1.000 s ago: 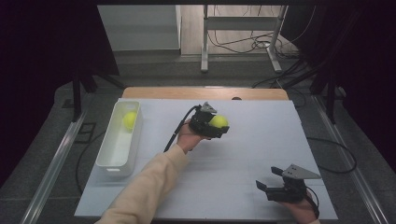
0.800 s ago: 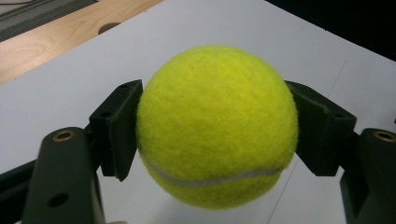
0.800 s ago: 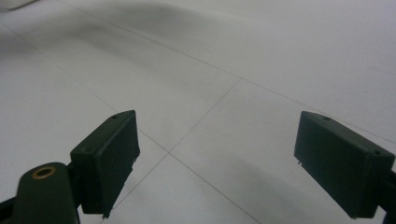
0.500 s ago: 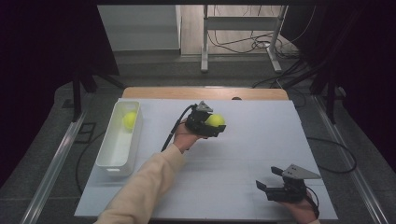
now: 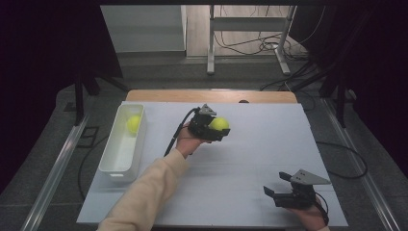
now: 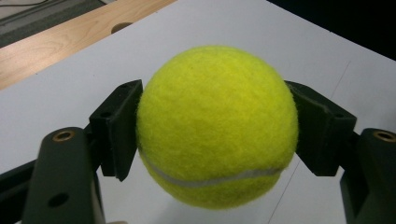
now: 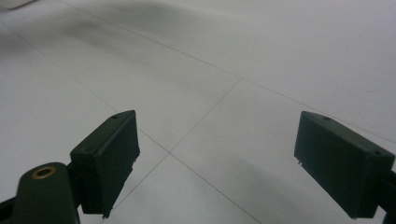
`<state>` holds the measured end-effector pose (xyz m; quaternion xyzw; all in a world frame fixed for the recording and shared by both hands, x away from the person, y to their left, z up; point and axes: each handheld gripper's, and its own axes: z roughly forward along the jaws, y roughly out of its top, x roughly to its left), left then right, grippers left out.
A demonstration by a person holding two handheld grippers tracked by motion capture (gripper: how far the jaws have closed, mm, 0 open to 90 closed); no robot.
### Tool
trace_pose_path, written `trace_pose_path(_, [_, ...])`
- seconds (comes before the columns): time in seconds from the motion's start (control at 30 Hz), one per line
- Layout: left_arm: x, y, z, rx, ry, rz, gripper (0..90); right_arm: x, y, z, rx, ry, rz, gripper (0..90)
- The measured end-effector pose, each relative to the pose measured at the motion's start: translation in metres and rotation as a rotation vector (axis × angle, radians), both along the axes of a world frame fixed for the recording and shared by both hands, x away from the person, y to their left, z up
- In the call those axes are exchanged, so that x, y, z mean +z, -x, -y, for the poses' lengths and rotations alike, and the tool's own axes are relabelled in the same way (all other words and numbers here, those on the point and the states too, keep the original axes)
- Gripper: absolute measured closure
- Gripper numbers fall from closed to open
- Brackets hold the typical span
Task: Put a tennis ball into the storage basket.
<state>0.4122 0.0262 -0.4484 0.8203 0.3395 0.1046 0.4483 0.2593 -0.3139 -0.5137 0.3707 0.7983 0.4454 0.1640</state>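
- The white bin (image 5: 121,144) stands on the tabletop (image 5: 260,144) well off to the left of the left tongs, long side running away from the person. One tennis ball (image 5: 133,123) already lies in its far end, so the bin looks like the place where balls are being gathered.
- The left tongs (image 5: 211,129) are clamped on a second tennis ball (image 5: 219,124). In the left gripper view the two black pads press on opposite flanks of that ball (image 6: 217,126), a little above its white seam, and the felt bulges past them. Gripping across the widest part is what keeps a round thing from squirting out.
- The held ball hangs clear above the tabletop, right of the bin and not yet over it. My reading is that it is being carried toward the bin, and the lift lets it clear the bin's wall.
- The person's left forearm (image 5: 149,192), in a pale sleeve, reaches diagonally across the sheet to get the tongs that far out.
- The right tongs (image 5: 276,192) sit low at the near right, well apart from the ball and the bin. Their jaws stand wide apart with nothing but bare white surface (image 7: 224,93) between them, probably parked out of the way.
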Motion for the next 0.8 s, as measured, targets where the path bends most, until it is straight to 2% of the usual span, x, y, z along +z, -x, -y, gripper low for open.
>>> trace_pose_path(0.8, [0.0018,0.0029,-0.0086,0.007,-0.001,0.008,26.0,0.0001,0.0001,0.0001,-0.003,0.0,0.0,14.4])
